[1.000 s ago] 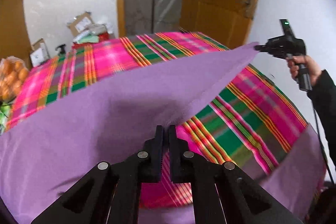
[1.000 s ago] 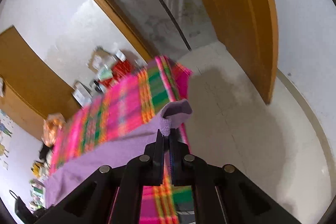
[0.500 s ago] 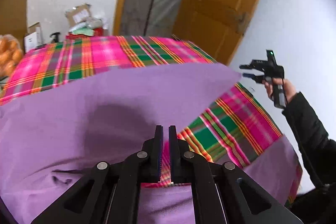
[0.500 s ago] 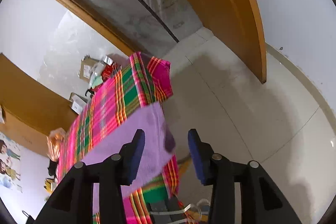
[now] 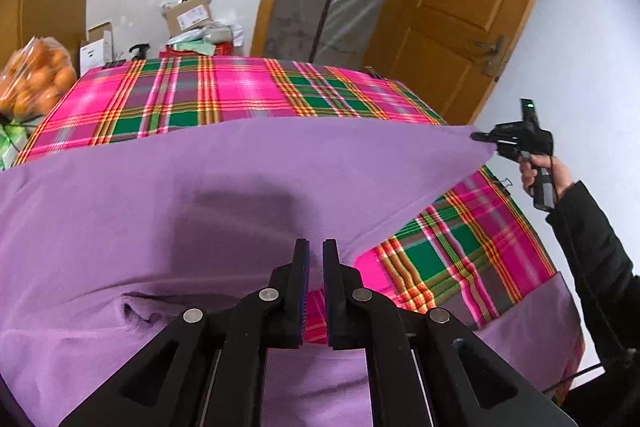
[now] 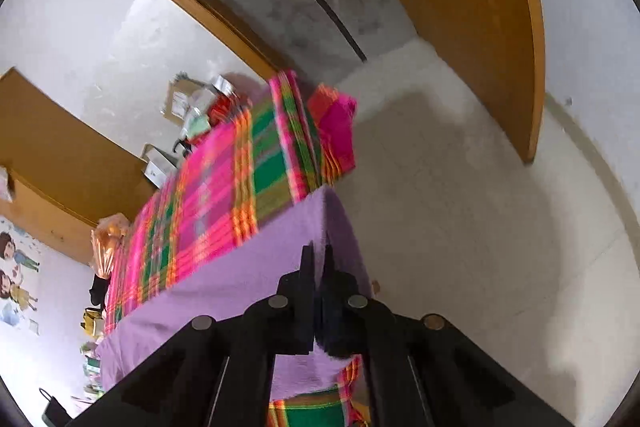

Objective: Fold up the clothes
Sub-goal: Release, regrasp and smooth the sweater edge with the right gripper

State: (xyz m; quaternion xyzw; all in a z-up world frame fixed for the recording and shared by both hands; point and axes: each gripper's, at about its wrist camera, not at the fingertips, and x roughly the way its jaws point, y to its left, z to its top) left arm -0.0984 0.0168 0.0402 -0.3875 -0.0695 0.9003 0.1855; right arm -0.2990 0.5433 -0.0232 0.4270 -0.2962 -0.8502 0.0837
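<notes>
Now both grippers pinch the purple cloth, mid-fold over the table.

Jaws of the left gripper [image 5: 315, 253] stand nearly together, clamped on the near edge of the cloth [image 5: 240, 187]; the right gripper [image 6: 317, 259] has its jaws together on the far corner, drawn taut at the table's end. Between them the cloth hangs raised above the plaid tablecloth [image 5: 208, 95], with another purple layer lying lower at the near edge. I judge the step as carrying the lifted edge across. Next, both hands should travel together, keeping tension even, lower the edge onto the opposite hem, then let go.
</notes>
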